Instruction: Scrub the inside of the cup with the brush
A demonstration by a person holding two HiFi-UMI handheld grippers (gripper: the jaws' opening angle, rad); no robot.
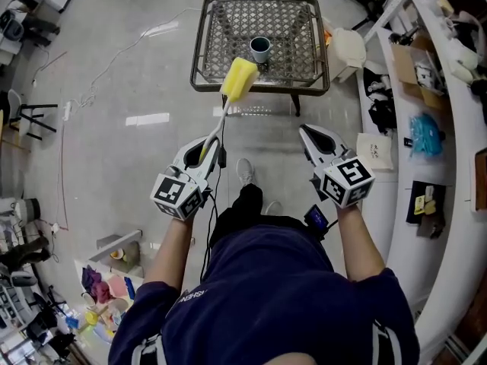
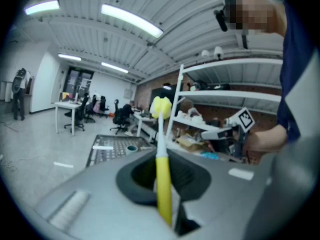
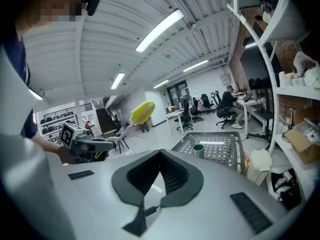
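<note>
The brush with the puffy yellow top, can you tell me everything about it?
The brush is long and thin. Its head is a soft-looking yellow sponge on a slim white stem, which widens into a yellow, plastic-looking handle. The left claw is shut on the handle, and nothing else touches it. The brush points forward and up in the air, towards the mesh table. Its head is not in the cup.

No legible text anywhere (shirt print (image 1: 193,296) too small to read).
</note>
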